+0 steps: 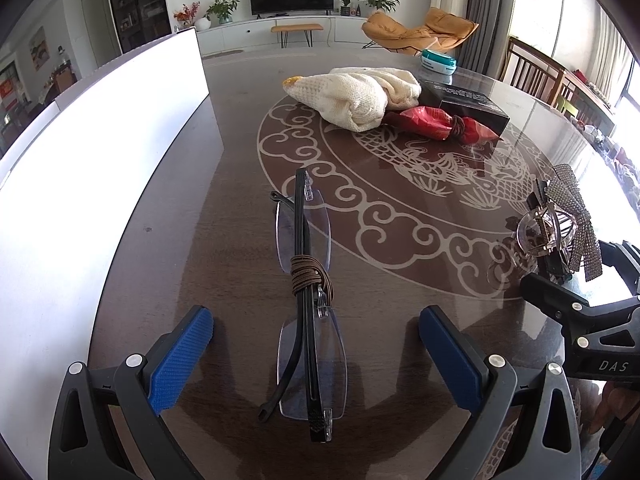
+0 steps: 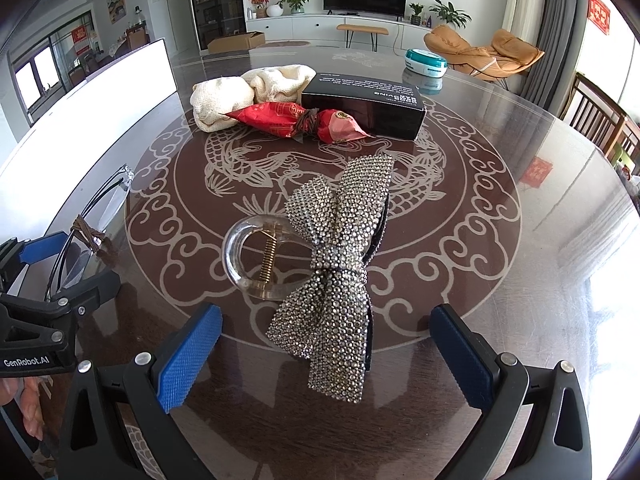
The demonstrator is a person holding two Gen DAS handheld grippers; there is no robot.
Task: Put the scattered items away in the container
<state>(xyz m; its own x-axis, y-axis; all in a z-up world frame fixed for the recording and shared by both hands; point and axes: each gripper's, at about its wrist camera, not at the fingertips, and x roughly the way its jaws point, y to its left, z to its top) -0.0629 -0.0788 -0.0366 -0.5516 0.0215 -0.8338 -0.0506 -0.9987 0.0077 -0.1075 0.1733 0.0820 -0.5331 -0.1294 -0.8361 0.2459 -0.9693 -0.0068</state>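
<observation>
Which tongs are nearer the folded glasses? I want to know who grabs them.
Left. The left tongs stand open with the glasses lying between their fingers. The right tongs straddle the rhinestone bow clip, off to the glasses' right.

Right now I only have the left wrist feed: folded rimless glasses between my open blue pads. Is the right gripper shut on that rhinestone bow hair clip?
Observer: No. The right gripper is open, and the rhinestone bow hair clip lies on the table between its blue pads, touching neither.
Operator: How is the clip lying?
Observer: Bow uppermost. Its clear plastic loop with a brass spring sticks out on the camera-left side of the bow.
Operator: The white container wall blocks my view of the floor. Anything there?
Observer: An open brown cardboard carton sits on the floor by the dark cabinet.
</observation>
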